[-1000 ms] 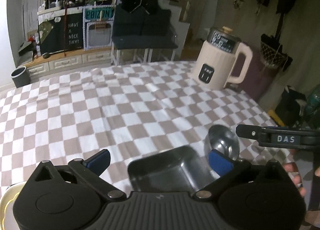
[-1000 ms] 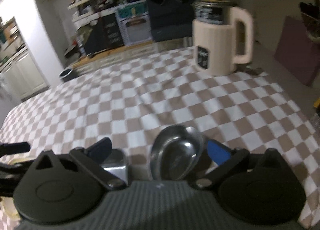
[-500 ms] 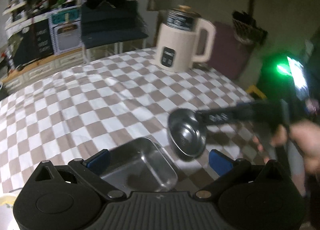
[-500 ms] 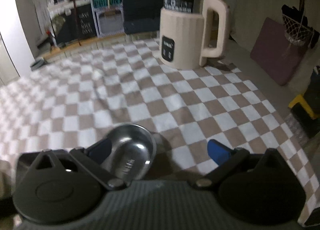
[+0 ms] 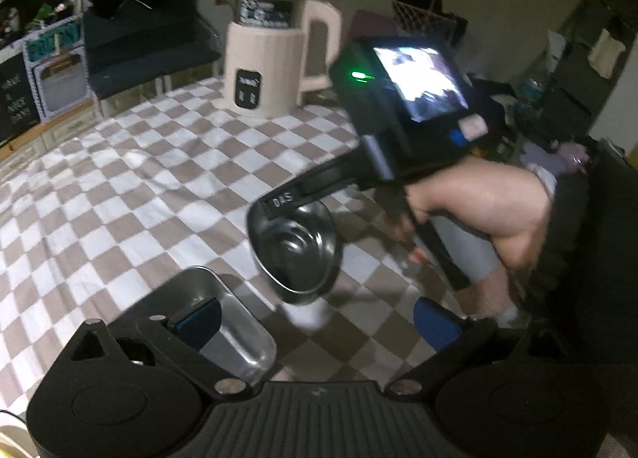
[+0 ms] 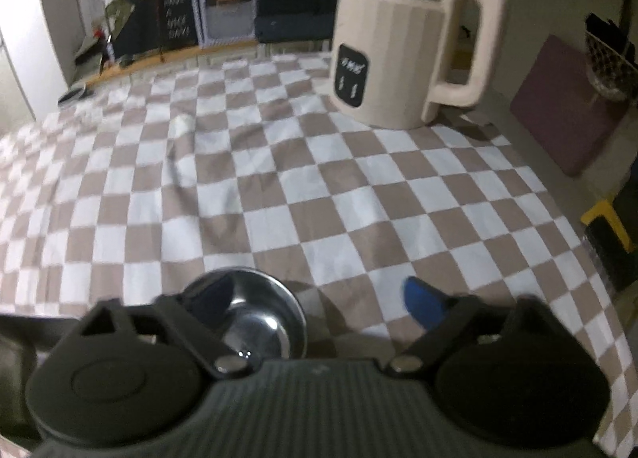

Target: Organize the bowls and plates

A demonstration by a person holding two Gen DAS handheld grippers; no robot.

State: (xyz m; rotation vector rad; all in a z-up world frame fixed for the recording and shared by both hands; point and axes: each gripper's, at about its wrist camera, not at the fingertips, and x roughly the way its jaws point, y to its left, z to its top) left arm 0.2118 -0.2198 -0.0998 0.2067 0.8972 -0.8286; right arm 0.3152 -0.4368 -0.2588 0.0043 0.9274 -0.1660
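A round steel bowl (image 5: 297, 248) sits tilted on the checked cloth, partly lifted on one side. My right gripper (image 6: 323, 298) is open; its left finger (image 6: 211, 296) reaches inside the bowl (image 6: 255, 318) and the right finger stands apart over the cloth. In the left wrist view the right gripper's black finger (image 5: 303, 194) lies over the bowl's far rim. A rectangular steel tray (image 5: 223, 322) lies just left of the bowl. My left gripper (image 5: 315, 318) is open and empty, its left finger over the tray.
A cream electric kettle (image 6: 406, 47) stands at the far right of the table, also in the left wrist view (image 5: 275, 55). The table's right edge (image 6: 578, 226) drops to the floor. A pale plate rim (image 5: 8, 442) shows at the lower left.
The right gripper came in lower and closer, its left finger now inside the bowl, and the bowl has tipped up. The left gripper swung right and moved closer to the bowl and tray.
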